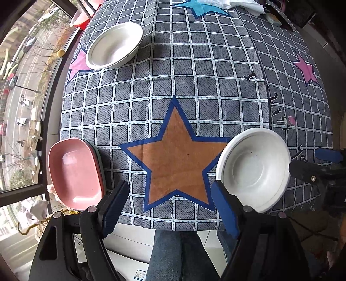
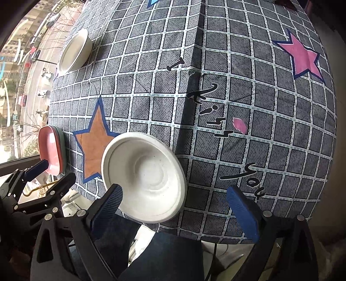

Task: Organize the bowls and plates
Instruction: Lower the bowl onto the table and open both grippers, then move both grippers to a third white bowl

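A white bowl point(image 1: 254, 168) sits at the table's near right edge; it also shows in the right wrist view point(image 2: 144, 177). A second white bowl point(image 1: 114, 45) sits at the far left, also seen from the right point(image 2: 74, 50). A stack of pink rectangular plates point(image 1: 75, 173) lies at the near left edge, seen too in the right wrist view point(image 2: 50, 149). My left gripper point(image 1: 170, 209) is open and empty, above the near edge between the plates and the bowl. My right gripper point(image 2: 181, 209) is open and empty, its left finger point(image 2: 108, 207) just before the near bowl's rim.
A grey checked tablecloth point(image 1: 194, 86) with star prints covers the table. White cloths point(image 1: 237, 4) lie at the far edge. A window runs along the left side point(image 1: 21, 86). The person's jeans point(image 1: 177, 255) show below the near edge.
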{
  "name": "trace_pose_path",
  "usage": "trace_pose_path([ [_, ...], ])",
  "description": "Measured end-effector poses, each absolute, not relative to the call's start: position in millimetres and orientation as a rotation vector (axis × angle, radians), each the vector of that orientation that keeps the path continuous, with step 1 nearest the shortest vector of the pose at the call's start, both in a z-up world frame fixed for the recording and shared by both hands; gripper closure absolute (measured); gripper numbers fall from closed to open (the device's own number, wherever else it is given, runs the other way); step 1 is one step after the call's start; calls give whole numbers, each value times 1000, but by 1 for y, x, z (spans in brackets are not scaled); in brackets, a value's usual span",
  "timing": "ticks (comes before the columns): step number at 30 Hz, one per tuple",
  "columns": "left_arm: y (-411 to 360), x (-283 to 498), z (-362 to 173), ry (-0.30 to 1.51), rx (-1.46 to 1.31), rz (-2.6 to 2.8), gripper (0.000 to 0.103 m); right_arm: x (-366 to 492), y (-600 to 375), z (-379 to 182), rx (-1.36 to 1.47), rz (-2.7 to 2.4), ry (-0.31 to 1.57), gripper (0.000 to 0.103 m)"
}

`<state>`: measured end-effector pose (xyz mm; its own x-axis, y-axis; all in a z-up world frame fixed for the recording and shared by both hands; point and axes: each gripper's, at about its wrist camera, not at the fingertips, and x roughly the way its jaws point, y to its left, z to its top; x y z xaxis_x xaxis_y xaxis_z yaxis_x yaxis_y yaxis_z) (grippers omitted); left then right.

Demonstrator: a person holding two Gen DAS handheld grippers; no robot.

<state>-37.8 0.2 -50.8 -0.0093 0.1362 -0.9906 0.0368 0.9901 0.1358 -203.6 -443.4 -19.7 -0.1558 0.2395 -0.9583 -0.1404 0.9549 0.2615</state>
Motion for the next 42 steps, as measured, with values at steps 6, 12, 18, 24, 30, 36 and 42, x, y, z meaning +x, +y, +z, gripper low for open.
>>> trace_pose_path([
  [6, 4, -38, -53, 1566, 140, 96, 21, -198, -448, -16, 82, 327, 1688, 1],
  [12, 4, -36, -56, 1568, 137, 93, 21, -195, -447, -17, 69, 322, 1691, 1],
  [18, 4, -30, -64, 1581, 163, 54, 21, -193, -448, -19, 91, 288, 1699, 1],
  [24, 23, -9, -63, 1562, 149, 25, 21, -190, -445, -20, 115, 235, 1701, 1],
  [30, 57, 21, -63, 1562, 131, 5, 21, -182, -422, -21, 185, 195, 1711, 1],
  [36, 105, 67, -61, 1525, 121, 32, 21, -159, -370, -19, 179, 211, 1719, 1],
  [42, 158, 121, -63, 1463, 37, 140, 22, -108, -309, -2, 125, 265, 1640, 1],
])
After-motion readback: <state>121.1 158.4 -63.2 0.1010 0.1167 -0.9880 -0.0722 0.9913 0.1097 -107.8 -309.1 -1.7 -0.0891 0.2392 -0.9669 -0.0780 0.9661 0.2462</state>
